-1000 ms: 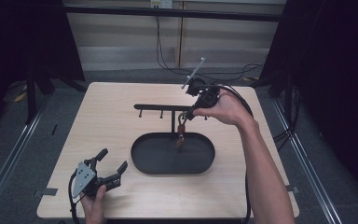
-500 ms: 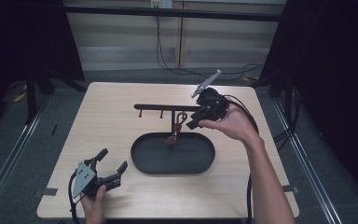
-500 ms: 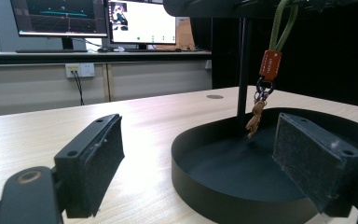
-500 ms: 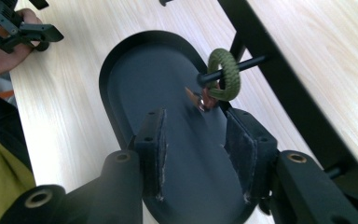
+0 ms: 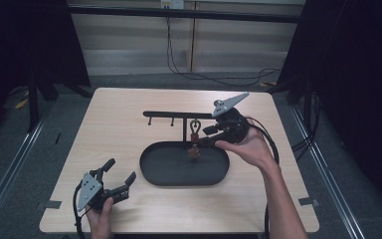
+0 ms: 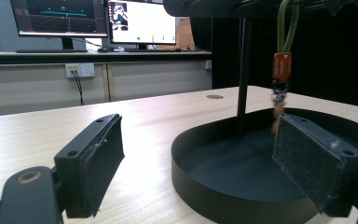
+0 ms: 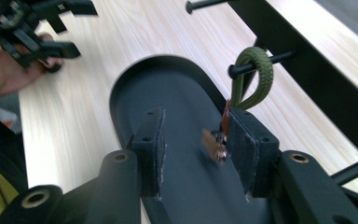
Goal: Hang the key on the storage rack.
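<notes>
Black oval tray (image 5: pixel 179 177) sits mid-table on the pale wooden table (image 5: pixel 119 129); its floor looks bare apart from the upright post of a black rack (image 5: pixel 184 115) rising from its far side. From a peg on the rack's crossbar hangs an olive-green cord loop (image 7: pixel 256 74), with an orange tag and a small blurred trinket (image 5: pixel 194 149) dangling below it, over the tray. Right gripper (image 5: pixel 210 135) is held just right of the hanging piece, jaws pointing left toward it; hand under the gripper body, forearm running in from the near right edge. In the right gripper view the jaws stand apart, the tag lying against the inner face of one pad (image 7: pixel 244 140), the other pad clear of it. Left gripper (image 5: pixel 120 175) rests at the near left corner of the table, gripped from below, jaws spread wide with nothing between them, pointing toward the tray.
</notes>
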`<action>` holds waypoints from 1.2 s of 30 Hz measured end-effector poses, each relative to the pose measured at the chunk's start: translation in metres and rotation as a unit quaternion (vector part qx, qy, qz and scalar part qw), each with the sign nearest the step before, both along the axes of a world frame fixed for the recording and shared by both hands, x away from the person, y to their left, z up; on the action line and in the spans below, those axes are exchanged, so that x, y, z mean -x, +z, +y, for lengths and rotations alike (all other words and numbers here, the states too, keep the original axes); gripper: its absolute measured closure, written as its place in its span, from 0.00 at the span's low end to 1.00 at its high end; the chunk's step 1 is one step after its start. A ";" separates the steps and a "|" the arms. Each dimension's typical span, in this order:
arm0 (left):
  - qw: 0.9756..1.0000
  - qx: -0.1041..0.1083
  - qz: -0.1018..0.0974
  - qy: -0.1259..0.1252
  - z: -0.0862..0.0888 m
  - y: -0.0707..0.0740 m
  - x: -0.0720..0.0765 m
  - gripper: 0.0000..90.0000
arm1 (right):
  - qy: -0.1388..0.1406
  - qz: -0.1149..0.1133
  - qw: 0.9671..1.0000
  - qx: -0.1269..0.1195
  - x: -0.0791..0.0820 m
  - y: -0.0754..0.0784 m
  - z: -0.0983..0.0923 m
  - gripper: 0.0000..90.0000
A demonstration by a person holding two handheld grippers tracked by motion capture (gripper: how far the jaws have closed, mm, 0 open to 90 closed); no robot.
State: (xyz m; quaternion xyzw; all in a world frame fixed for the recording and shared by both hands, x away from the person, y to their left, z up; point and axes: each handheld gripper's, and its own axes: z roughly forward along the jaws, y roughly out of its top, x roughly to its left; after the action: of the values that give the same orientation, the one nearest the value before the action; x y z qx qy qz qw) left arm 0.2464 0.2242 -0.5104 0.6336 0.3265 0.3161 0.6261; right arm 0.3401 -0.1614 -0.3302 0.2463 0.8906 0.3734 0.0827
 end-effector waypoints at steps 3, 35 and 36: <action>1.000 0.001 0.000 0.000 0.000 0.000 0.000 0.18 | -0.009 -0.018 0.999 -0.028 0.009 -0.005 -0.004 0.62; 1.000 0.001 0.000 0.000 0.000 0.000 0.000 0.18 | -0.177 -0.153 0.956 -0.175 0.091 -0.122 -0.045 0.19; 1.000 0.001 0.000 0.000 0.000 0.000 0.000 0.18 | -0.186 -0.154 0.956 -0.169 0.093 -0.128 -0.046 0.16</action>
State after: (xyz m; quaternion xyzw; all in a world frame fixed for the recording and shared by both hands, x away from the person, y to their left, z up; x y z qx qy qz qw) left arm 0.2463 0.2240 -0.5104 0.6327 0.3270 0.3159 0.6269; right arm 0.2467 -0.2074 -0.4580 0.3577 0.7291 0.5300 0.2439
